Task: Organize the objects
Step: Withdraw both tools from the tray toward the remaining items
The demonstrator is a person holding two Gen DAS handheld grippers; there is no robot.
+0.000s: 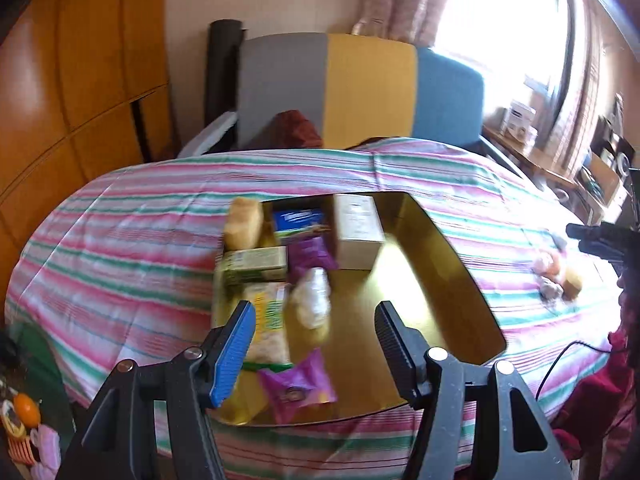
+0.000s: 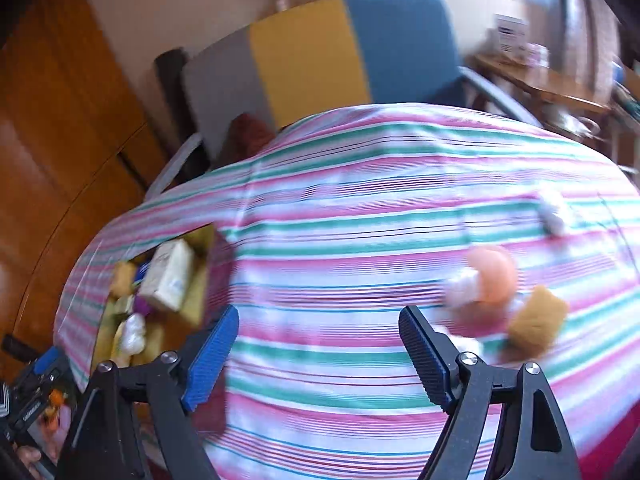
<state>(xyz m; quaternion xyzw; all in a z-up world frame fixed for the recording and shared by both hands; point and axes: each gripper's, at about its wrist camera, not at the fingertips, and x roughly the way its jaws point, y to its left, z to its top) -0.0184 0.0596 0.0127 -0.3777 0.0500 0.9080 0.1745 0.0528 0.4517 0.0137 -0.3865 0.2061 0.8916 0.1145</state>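
Both the left gripper (image 1: pixel 314 330) over the gold tray (image 1: pixel 440 280) and the right gripper (image 2: pixel 320 340) stand open and empty. Loose snacks remain on the striped cloth (image 2: pixel 340 220): a peach-coloured wrapped piece (image 2: pixel 494 270) and a tan cake-like piece (image 2: pixel 538 322), probably light and squashy, best pinched gently across the middle

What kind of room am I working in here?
Most likely a living room in a home: a table under a striped cloth, an armchair in grey, yellow and blue behind it, wooden cabinets and a curtained window.
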